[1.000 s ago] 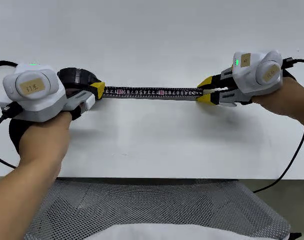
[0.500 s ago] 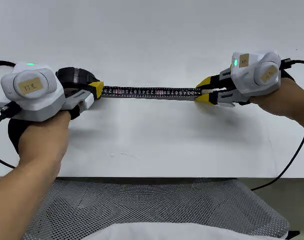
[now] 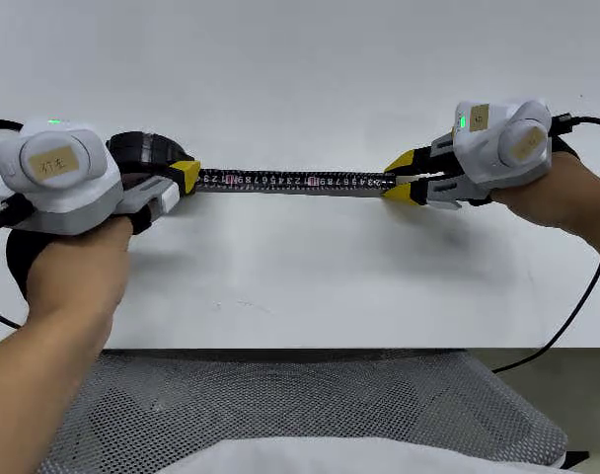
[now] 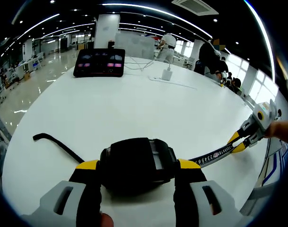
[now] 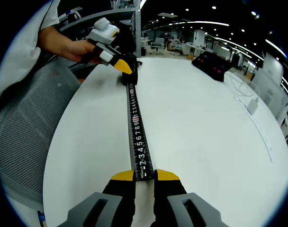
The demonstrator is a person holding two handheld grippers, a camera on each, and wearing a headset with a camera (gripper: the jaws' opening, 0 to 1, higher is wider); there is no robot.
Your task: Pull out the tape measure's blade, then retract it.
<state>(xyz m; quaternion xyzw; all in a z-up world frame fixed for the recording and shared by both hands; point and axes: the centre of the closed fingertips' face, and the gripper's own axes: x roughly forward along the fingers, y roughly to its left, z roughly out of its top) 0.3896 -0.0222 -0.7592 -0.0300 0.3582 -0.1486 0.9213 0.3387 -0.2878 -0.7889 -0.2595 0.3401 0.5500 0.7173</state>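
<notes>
White table [image 3: 310, 69], mesh chair [image 3: 310, 405] at its near edge, cable [image 4: 54, 142] nearby. My left gripper [image 3: 182, 183] clasps the black case [image 3: 147, 150]; my right gripper [image 3: 399, 178] pinches the dark numbered blade [image 3: 295, 181], stretched straight between them.

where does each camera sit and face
Head view: headset, looking down at the table; both hands, left gripper and right gripper show.
Left gripper view: on that gripper, facing over the tape case its jaws clamp.
Right gripper view: on that gripper, facing along the blade its jaws pinch.
Shared: each gripper view shows the other gripper across the blade.
</notes>
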